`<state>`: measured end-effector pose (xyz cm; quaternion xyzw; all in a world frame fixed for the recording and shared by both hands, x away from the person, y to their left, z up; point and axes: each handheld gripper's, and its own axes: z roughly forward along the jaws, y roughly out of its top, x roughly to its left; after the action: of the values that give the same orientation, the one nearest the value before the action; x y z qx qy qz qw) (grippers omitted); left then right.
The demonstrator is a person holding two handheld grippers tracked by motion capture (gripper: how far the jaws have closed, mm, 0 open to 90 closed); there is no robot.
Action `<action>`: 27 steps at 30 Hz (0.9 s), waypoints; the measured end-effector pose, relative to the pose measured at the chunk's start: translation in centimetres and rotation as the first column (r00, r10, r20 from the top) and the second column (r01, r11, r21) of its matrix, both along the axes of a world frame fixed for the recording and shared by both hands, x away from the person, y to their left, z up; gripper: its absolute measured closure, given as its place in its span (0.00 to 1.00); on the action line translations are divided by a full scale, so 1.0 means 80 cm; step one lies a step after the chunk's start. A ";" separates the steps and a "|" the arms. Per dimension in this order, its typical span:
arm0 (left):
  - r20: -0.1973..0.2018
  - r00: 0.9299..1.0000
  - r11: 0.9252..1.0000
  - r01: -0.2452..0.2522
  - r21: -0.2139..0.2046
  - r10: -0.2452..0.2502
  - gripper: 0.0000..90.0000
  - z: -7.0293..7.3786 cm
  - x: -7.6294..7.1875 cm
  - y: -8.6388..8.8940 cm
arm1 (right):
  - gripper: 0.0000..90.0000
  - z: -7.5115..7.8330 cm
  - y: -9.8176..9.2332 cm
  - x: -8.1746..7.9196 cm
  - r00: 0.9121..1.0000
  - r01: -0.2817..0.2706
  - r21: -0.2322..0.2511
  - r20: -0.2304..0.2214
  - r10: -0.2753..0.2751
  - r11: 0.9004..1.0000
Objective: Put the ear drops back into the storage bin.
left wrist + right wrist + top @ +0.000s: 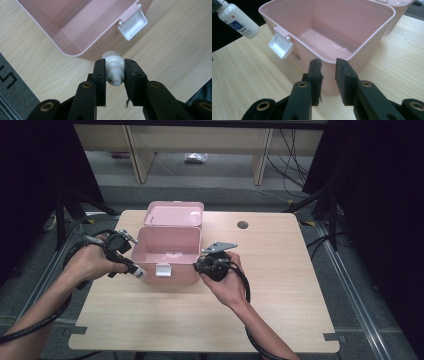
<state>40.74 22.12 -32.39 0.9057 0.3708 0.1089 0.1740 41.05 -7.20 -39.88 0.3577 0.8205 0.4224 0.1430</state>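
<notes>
The left gripper (114, 72) is gripping a small white bottle (114, 67) between its jaws, at the left centre of the high view, just beside the open pink box (167, 254). The step seems to be placing it inside; next it needs lifting over the rim. The right gripper (328, 72) is resting against the box corner, jaws apart, holding nothing.

Small white plastic bottle (114, 67) with a blue-and-red printed label, held off the counter (200, 320), its neck end clamped between the jaws of the left gripper (114, 75) and its rounded base pointing toward the box. Pink plastic box (165, 254), open and empty, upright on the counter; lid (174, 213) swung back behind it, white latch (163, 269) hanging on the front wall. The bottle sits just beside the box's front left corner.
</notes>
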 end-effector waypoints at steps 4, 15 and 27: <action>0.006 1.000 1.000 -0.004 -0.006 0.004 0.80 0.004 0.000 0.000 | 0.83 0.000 0.001 -0.001 1.000 0.005 0.010 -0.014 -0.005 1.000; 0.018 1.000 1.000 -0.006 -0.008 0.006 0.80 0.011 0.001 -0.001 | 0.83 0.001 0.001 -0.003 0.999 0.015 0.026 -0.041 -0.014 1.000; 0.029 1.000 1.000 -0.010 -0.011 0.011 0.80 0.019 0.003 0.000 | 0.83 -0.001 0.002 -0.001 1.000 0.006 0.014 -0.019 -0.006 1.000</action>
<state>40.95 22.12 -30.85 0.9012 0.3736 0.1208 0.1837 40.95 -7.03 -39.92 0.3654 0.8176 0.4244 0.1338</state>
